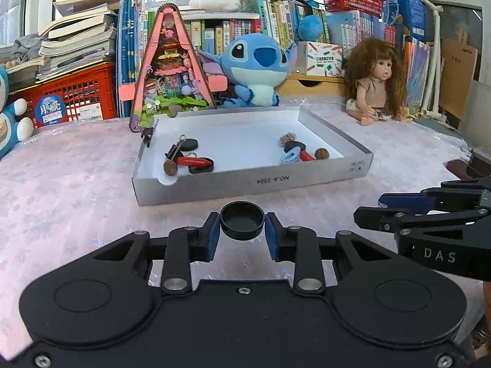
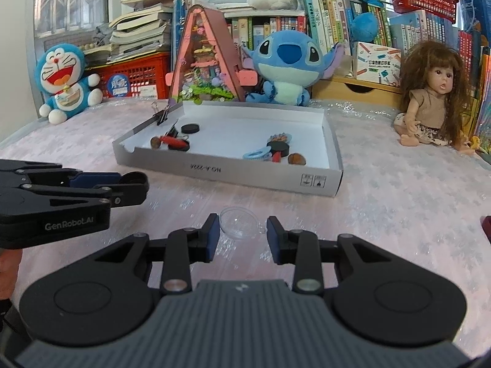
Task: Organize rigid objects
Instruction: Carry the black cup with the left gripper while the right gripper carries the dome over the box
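My left gripper is shut on a black round cap, held just above the pink tabletop in front of the white cardboard tray. My right gripper stands around a clear round plastic lid that lies on the table; the left pad touches it, the right pad is a little apart. The tray holds black discs, red pens, walnuts, binder clips and a blue clip. Each gripper shows in the other's view, the right one and the left one.
A Stitch plush, a triangular pink toy house, a doll, a Doraemon plush, red crates and shelves of books line the back of the table. A dark red object lies at the right edge.
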Available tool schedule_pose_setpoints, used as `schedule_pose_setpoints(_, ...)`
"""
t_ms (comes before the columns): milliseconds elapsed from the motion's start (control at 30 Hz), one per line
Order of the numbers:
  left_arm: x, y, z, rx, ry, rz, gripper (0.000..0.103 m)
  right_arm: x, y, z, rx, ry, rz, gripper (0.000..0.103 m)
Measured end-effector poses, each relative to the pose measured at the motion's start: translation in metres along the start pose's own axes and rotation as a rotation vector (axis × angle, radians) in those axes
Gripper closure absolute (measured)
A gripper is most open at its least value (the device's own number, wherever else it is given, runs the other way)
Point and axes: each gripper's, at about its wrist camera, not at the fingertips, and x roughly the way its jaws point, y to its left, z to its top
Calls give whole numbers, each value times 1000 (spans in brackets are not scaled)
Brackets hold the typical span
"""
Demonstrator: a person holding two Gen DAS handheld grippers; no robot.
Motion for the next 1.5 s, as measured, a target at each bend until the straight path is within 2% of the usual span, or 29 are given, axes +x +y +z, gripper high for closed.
schedule_pose_setpoints(467, 15, 23, 43, -49, -61, 48, 73, 17, -20, 34, 55, -40, -44, 64)
schedule_pose_setpoints(967, 60, 50, 83, -133, -68, 54, 73, 52, -42, 76, 121, -52, -75, 64)
schedule_pose_setpoints(1500, 103, 56, 94, -154, -42, 48, 73, 92, -54, 93, 140, -15, -114, 64)
